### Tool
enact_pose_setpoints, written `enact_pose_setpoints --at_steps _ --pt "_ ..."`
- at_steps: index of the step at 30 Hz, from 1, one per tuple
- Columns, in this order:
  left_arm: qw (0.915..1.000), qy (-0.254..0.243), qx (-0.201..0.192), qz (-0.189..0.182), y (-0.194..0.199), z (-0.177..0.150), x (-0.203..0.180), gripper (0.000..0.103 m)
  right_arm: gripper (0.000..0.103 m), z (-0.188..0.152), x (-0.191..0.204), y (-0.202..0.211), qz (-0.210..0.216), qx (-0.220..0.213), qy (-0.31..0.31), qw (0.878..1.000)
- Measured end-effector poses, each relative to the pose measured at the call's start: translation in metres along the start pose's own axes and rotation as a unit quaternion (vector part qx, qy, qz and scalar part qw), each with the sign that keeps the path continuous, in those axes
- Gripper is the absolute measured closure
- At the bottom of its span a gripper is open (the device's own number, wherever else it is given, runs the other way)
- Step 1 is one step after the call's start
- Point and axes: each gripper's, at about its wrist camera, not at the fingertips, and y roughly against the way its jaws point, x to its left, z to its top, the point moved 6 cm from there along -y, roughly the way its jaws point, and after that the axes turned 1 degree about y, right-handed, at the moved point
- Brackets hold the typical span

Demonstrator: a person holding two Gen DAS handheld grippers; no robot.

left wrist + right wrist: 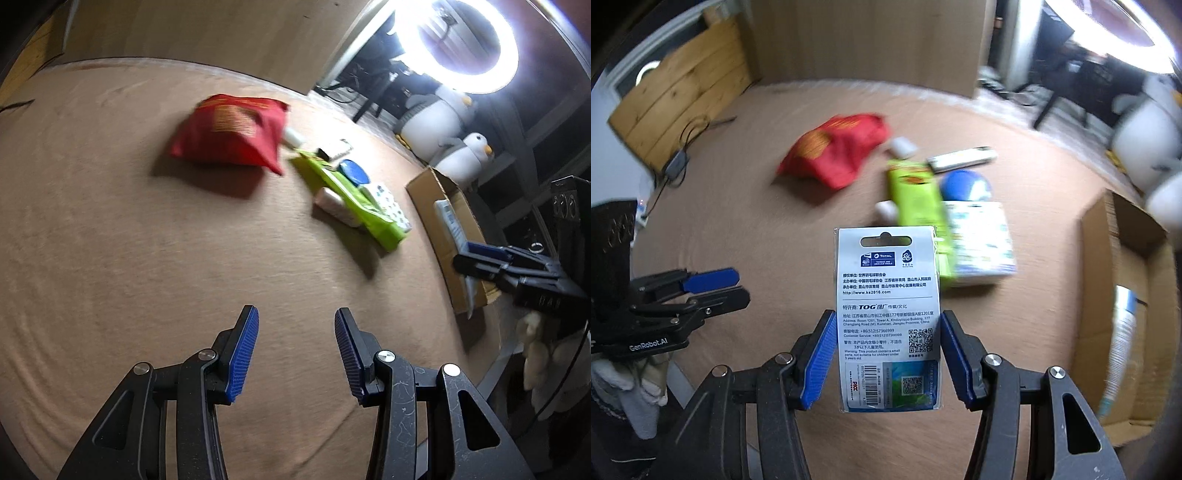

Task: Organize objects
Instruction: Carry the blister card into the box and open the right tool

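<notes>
My right gripper (888,325) is shut on a blue and white card packet (888,317) and holds it above the brown table (757,229), left of the cardboard box (1123,288). My left gripper (296,325) is open and empty above the table's near part. A red snack bag (231,129) lies at the middle back. A green packet (351,192), a blue lid (352,171), a patterned tissue pack (388,206) and small white tubes (334,205) lie to its right. The right gripper also shows in the left wrist view (476,258), over the box (439,206).
The box holds a white tube (1119,343). Two penguin plush toys (439,114) and a ring light (469,44) stand beyond the table at the right. A wooden board (679,88) and a cable (676,162) are at the far left.
</notes>
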Motion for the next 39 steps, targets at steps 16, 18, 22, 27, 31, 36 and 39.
enact_pose_setpoints --at_steps 16,18,22,27,31,36,39 --pt "0.9990 -0.039 0.016 -0.010 -0.032 0.003 -0.068 0.057 0.051 -0.041 -0.193 0.042 -0.086 -0.024 -0.143 0.986" --pt "0.9989 -0.042 0.018 -0.010 -0.034 0.003 -0.073 0.057 0.051 -0.047 -0.208 0.039 -0.093 -0.021 -0.153 0.984" --pt "0.9988 -0.045 0.019 -0.007 -0.035 0.002 -0.078 0.057 0.051 -0.055 -0.224 0.033 -0.089 -0.017 -0.169 0.981" --pt "0.9987 -0.048 0.018 -0.002 -0.031 0.001 -0.078 0.057 0.049 -0.058 -0.232 0.030 -0.086 -0.016 -0.181 0.980" --pt "0.9986 -0.050 0.019 0.000 -0.027 0.001 -0.076 0.057 0.043 -0.058 -0.231 0.032 -0.086 -0.021 -0.186 0.979" --pt "0.9983 -0.055 0.022 0.002 -0.026 0.004 -0.075 0.057 0.042 -0.055 -0.223 0.037 -0.077 -0.033 -0.193 0.978" --pt "0.9976 -0.066 0.019 0.008 -0.027 0.015 -0.079 0.057 0.042 -0.051 -0.214 0.042 -0.066 -0.045 -0.198 0.977"
